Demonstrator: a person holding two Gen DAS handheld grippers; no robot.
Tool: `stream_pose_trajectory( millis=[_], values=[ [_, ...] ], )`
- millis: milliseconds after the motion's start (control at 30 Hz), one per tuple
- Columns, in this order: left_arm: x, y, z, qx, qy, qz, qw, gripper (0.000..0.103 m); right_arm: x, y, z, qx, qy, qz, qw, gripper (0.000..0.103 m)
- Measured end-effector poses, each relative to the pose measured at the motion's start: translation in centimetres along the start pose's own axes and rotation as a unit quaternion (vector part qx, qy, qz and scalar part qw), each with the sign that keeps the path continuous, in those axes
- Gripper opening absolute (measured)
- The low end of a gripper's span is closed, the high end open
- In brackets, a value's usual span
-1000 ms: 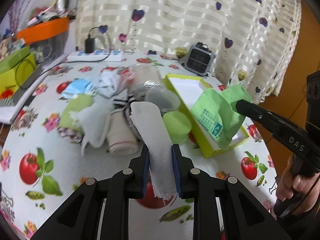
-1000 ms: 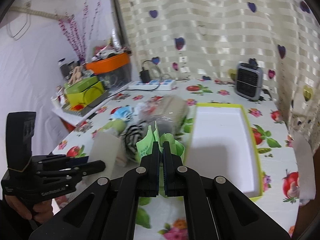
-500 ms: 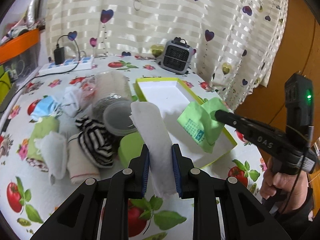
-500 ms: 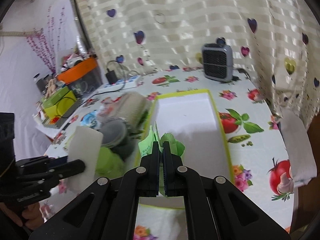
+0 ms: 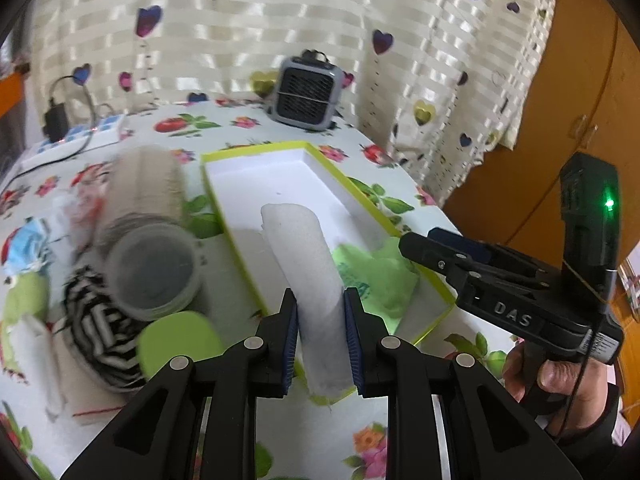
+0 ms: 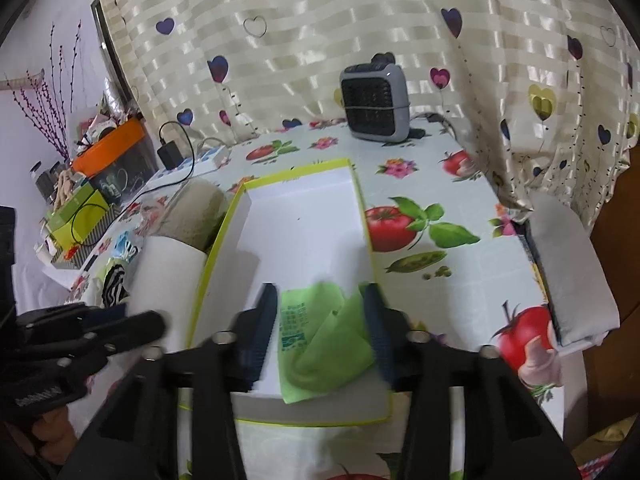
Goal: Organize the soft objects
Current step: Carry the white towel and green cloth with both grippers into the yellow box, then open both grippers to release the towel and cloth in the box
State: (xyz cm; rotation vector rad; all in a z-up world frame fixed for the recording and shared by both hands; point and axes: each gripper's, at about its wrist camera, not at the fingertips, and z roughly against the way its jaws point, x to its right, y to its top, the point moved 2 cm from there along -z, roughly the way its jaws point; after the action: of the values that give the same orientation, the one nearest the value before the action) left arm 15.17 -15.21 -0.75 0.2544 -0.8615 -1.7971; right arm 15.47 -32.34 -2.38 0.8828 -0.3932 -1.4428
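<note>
Green cloth dropped in the box, white roll up next

The right gripper (image 6: 320, 332) is opening over the limp green cloth (image 6: 320, 344) in the yellow-rimmed box (image 6: 236, 204). The left gripper (image 5: 320, 316) squeezes the squashy white roll (image 5: 308, 264) low down, over the box's near edge.

A box (image 6: 362, 216) is set on the table (image 6: 452, 280), with a small heater (image 6: 375, 103) behind it by the curtain (image 6: 320, 32). A cloth (image 6: 320, 344) is lain in the box's near end. Rolled socks (image 5: 102, 320) and a cup (image 5: 154, 270) are piled left of the box, and a power strip (image 5: 72, 140) is placed behind them.
</note>
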Motion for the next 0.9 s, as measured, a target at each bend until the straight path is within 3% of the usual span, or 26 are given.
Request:
stream_pose_trajectory(
  millis=[367,433,533,900],
  values=[
    [1.3,0.4,-4.9,-0.043,-0.014,-0.001,0.9990,0.024,1.2,-0.6,1.0,-0.005,0.007,-0.010,1.000,0.047],
    [1.1,0.3,-5.3,-0.047,-0.017,0.003,0.9987,0.029,1.2,-0.8,1.1,-0.005,0.008,-0.010,1.000,0.047],
    [1.1,0.3,-5.4,-0.046,-0.016,0.002,0.9988,0.035,1.1,-1.0,1.4,-0.003,0.012,-0.010,1.000,0.047],
    [1.3,-0.3,-1.9,-0.023,0.007,0.001,0.9997,0.036,-0.1,-1.8,3.6,0.012,0.021,-0.011,1.000,0.047]
  ],
)
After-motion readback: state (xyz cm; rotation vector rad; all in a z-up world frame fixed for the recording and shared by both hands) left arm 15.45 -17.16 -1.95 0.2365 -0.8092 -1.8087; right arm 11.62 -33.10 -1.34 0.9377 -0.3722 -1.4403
